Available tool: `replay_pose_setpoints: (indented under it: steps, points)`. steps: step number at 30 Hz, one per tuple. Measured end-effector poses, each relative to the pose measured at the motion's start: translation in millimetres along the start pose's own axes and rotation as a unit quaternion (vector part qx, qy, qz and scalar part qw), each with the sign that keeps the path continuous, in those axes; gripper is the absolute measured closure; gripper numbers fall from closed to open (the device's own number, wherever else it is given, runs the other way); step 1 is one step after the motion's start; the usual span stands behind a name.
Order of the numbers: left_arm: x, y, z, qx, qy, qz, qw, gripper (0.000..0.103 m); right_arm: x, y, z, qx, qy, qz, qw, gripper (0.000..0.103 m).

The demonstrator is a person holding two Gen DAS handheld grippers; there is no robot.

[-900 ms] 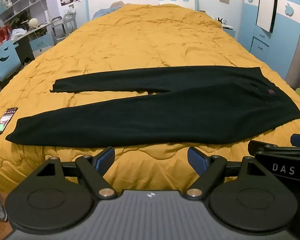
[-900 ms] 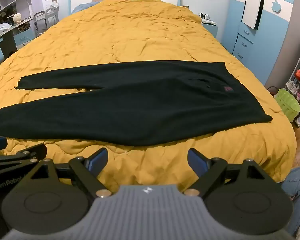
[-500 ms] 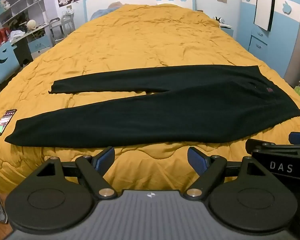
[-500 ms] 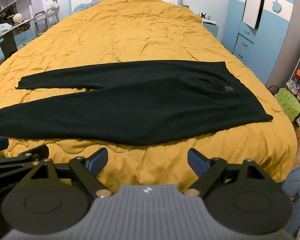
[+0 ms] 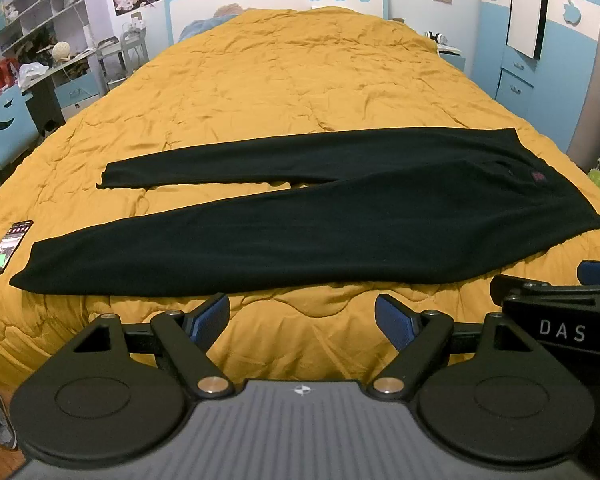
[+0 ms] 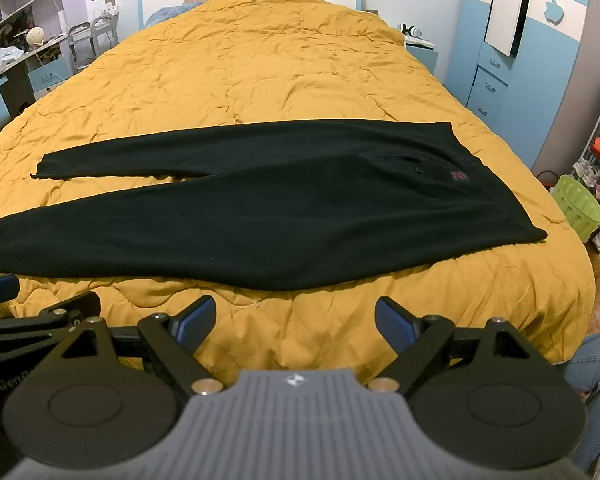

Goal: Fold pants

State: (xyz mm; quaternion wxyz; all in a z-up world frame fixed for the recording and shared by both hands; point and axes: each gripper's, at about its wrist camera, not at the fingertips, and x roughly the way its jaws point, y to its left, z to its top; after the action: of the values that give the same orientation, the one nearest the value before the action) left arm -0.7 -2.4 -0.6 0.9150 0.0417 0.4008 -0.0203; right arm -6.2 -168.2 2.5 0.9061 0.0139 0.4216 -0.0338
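Black pants (image 5: 320,216) lie flat across the yellow bed (image 5: 300,92), waistband to the right, both legs spread apart and pointing left. They also show in the right wrist view (image 6: 284,208), with a small red label (image 6: 459,176) near the waistband. My left gripper (image 5: 302,316) is open and empty, held just short of the near leg's edge. My right gripper (image 6: 294,316) is open and empty, also short of the near edge, below the hip part. The right gripper's body (image 5: 560,304) shows at the right of the left wrist view.
A phone (image 5: 6,248) lies on the bed left of the leg cuffs. A desk and shelves (image 5: 32,64) stand to the left, blue wardrobes (image 6: 540,60) to the right, a green basket (image 6: 580,204) on the floor by the bed's right corner.
Both grippers have drifted slightly; the pants sit a little higher in the views. The pants have not moved on the bed. Both grippers stay open.
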Motion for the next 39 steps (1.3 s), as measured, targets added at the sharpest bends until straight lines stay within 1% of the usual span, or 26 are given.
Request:
replay_pose_setpoints:
  steps: [39]
  points:
    - [0.7,-2.8,-1.7,0.005,0.001,0.001,1.0,0.007,1.1,-0.1,0.2,0.0,0.002,0.0,1.0,0.02]
